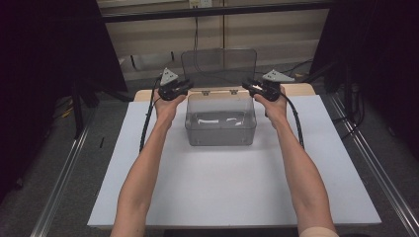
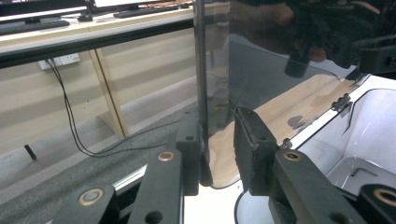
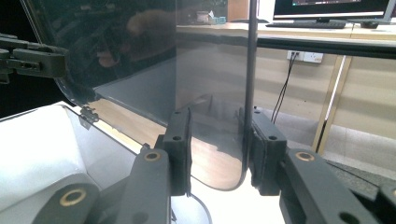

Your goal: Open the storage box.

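A clear plastic box (image 1: 221, 121) stands on the white board, its hinged lid (image 1: 219, 61) upright at the back. My left gripper (image 1: 188, 85) is at the lid's left edge. In the left gripper view the lid (image 2: 261, 79) runs between the jaws of the left gripper (image 2: 217, 135), which are shut on its rim. My right gripper (image 1: 245, 85) is at the lid's right edge. In the right gripper view the lid (image 3: 205, 70) lies against one pad of the right gripper (image 3: 217, 135), with a gap to the other.
The white board (image 1: 222, 187) covers a wooden table, with wide bare room in front of the box. Black frame rails run along both sides and across the back. Cables hang on the far wall. The box's hinges (image 2: 343, 100) sit at the lid's foot.
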`<state>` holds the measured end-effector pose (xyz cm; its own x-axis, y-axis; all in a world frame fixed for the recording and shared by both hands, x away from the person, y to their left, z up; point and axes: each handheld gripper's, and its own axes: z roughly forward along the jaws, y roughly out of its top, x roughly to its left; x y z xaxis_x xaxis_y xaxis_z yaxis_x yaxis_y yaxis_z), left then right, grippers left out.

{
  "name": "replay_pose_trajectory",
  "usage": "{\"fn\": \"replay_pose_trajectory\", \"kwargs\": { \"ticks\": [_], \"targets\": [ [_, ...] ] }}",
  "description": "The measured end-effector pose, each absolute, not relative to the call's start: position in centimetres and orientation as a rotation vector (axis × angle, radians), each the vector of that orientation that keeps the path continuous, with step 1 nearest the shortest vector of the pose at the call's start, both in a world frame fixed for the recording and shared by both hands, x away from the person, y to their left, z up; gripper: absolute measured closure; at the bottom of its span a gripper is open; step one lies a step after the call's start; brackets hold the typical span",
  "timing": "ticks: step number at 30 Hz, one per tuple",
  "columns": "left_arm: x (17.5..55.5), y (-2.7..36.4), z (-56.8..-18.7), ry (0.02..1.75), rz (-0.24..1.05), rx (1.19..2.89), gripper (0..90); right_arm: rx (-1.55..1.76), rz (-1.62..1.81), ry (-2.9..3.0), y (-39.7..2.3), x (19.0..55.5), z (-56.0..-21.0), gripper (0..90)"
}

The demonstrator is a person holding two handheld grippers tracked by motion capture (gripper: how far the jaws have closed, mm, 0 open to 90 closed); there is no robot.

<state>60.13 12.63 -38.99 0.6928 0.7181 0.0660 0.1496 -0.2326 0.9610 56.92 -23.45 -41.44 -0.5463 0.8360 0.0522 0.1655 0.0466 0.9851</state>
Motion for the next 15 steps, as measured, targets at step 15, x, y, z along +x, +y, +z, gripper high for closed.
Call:
{"fn": "replay_pose_trajectory", "kwargs": {
  "ticks": [15],
  "targets": [
    [60.5, 12.4, -40.3, 0.746, 0.581, 1.770, 72.3, 1.044, 1.589, 1.754, -23.6, 57.4, -42.2, 64.9]
  ]
}}
